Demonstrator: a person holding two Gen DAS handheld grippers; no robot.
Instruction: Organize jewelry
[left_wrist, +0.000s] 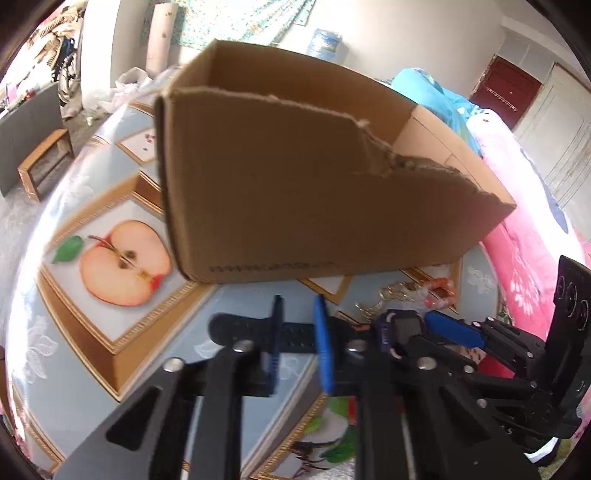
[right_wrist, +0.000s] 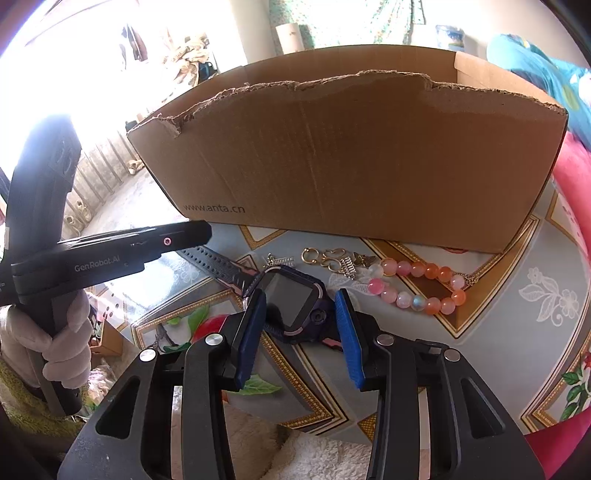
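A table (right_wrist: 532, 325) covered with a glossy pale-blue cloth printed with gold-framed fruit pictures carries all items. At the far left of the right wrist view, a hand in a white knitted glove (right_wrist: 62, 350) grips the black handle of the left gripper (left_wrist: 299, 332), whose body reaches in toward the table's middle. In the left wrist view its blue-padded jaws stand close together across the dark perforated rubber strap (left_wrist: 255, 328) of a child's smartwatch with a dark blue and pink case and a square black screen (right_wrist: 291, 299); motion blur prevents a firm reading of whether the pads actually press on the strap. The watch lies flat on the cloth in front of the open brown corrugated cardboard box with a torn upper edge (right_wrist: 351, 158) (printed with a web address low on its near wall), which occupies the rear of the table. The right gripper (right_wrist: 301, 312) straddles the watch case, its blue pads standing at either side of it; the left pad appears to touch the case, while a narrow gap shows at the right pad. To the right of the watch, just before the box, lie a small cluster of gold-coloured metal rings and clasps (right_wrist: 328, 260) and, beside it, a bracelet of round pink and orange translucent beads (right_wrist: 421, 288).
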